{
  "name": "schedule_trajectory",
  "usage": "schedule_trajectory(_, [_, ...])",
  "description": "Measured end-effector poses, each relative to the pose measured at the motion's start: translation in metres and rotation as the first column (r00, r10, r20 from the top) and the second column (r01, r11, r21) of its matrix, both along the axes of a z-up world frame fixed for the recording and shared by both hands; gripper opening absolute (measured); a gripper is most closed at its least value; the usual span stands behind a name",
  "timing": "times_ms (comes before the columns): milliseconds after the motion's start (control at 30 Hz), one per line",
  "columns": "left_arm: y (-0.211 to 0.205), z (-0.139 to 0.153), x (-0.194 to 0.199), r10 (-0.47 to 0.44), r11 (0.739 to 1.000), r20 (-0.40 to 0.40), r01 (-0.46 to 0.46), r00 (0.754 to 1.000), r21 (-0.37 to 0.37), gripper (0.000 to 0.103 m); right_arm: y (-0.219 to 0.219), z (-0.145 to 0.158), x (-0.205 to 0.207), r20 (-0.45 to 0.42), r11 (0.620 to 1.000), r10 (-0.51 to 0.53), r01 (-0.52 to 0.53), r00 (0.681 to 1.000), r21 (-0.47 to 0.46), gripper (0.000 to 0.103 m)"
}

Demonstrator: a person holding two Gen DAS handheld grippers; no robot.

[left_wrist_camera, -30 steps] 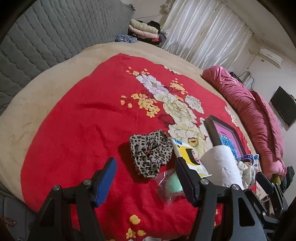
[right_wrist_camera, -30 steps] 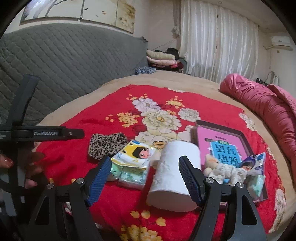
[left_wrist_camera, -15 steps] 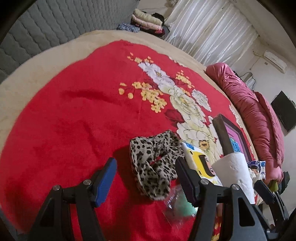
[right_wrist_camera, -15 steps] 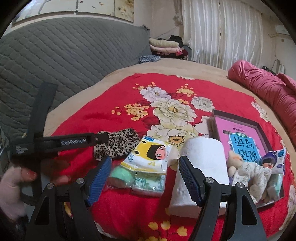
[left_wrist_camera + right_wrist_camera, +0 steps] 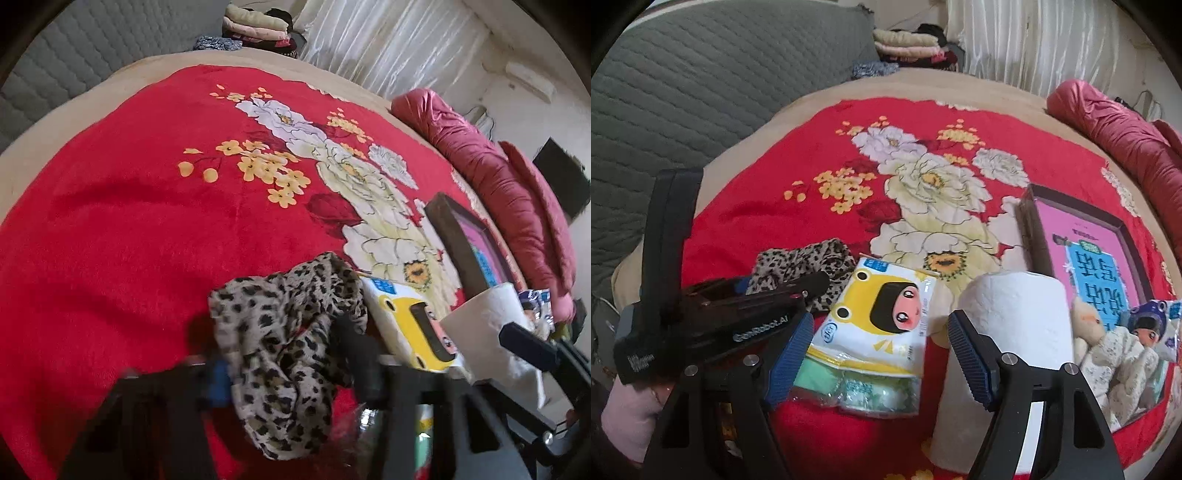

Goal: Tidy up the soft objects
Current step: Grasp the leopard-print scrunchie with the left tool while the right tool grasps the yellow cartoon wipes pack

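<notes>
Currently: picking up the leopard-print cloth (image 5: 288, 354), judged first of the soft things to sort.
Left gripper (image 5: 291, 365): jaws just been closing around the crumpled cloth, apparently pinching it; blurred.
Right gripper (image 5: 875, 358): jaws wide, holding nothing, over a tissue pack (image 5: 879, 325).
Cloth: on the bed's red blanket (image 5: 129, 221), at 9 o'clock from the pack.
Next: firm grip, then lift clear.

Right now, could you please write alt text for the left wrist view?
The left gripper, its jaws just closing, pinches a crumpled leopard-print fabric piece on a red floral fleece blanket; a yellow cartoon tissue pack lies beside it.
</notes>
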State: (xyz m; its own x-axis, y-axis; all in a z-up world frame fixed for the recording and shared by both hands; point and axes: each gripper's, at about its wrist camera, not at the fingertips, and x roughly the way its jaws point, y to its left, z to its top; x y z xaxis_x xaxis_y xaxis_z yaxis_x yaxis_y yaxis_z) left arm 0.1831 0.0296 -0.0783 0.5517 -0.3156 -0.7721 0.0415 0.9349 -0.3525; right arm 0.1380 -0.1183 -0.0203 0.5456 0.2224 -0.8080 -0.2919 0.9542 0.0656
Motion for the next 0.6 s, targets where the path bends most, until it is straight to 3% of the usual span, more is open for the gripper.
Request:
schedule_trajectory(133, [0.012,-0.004,0.005,0.001,0.999,-0.014,-0.002,1.0,-0.042,0.013,0.006,-0.006,0.012,-0.033,1.0,0.001,-0.001,0.999,-0.011,0.076])
schedule_trajectory(300, [0.026,-0.002,0.006,0.019,0.996,-0.027,-0.022,0.999,-0.091,0.011,0.014,-0.022,0.034,-0.123,1.0,-0.016,0.014,0.992,-0.017,0.076])
schedule_trajectory(600, [0.048,0.001,0.006,0.065,0.982,-0.017,-0.067,0.998,-0.178,0.012,0.035,-0.044,0.065,-0.221,0.988,-0.052,0.017,0.974,-0.156,0.076])
